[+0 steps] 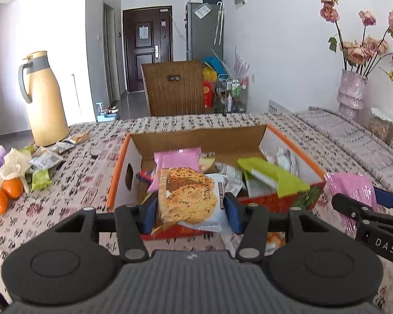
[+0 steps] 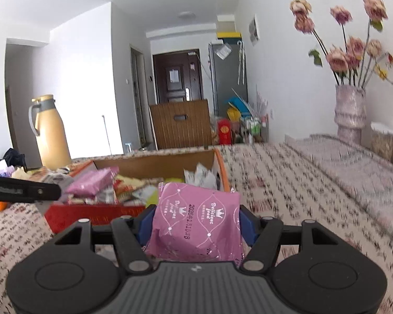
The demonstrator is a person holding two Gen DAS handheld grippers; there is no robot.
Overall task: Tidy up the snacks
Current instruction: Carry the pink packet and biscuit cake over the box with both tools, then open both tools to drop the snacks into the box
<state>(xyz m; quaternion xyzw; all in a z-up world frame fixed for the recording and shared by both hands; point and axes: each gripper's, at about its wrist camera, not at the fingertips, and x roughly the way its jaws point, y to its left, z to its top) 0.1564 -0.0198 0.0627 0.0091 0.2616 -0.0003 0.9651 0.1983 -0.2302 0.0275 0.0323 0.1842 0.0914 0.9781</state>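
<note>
My left gripper (image 1: 190, 209) is shut on a cookie packet (image 1: 188, 196) printed with golden biscuits, held just before the near wall of an open orange-and-white cardboard box (image 1: 123, 167). Inside the box lie several snack packets, among them a pink one (image 1: 179, 157) and a green one (image 1: 272, 178). My right gripper (image 2: 196, 221) is shut on a pink snack packet (image 2: 196, 222) with white lettering, near the box's (image 2: 220, 167) right front corner. That same gripper (image 1: 364, 204) and pink packet (image 1: 353, 188) show at the right edge of the left wrist view.
On the patterned tablecloth (image 1: 86, 162), loose snack packets (image 1: 44, 162) and oranges (image 1: 5, 193) lie at the left by a tan thermos jug (image 1: 45, 99). A pink vase of dried roses (image 1: 352, 91) stands at the back right. A wooden chair back (image 1: 175, 89) rises behind the table.
</note>
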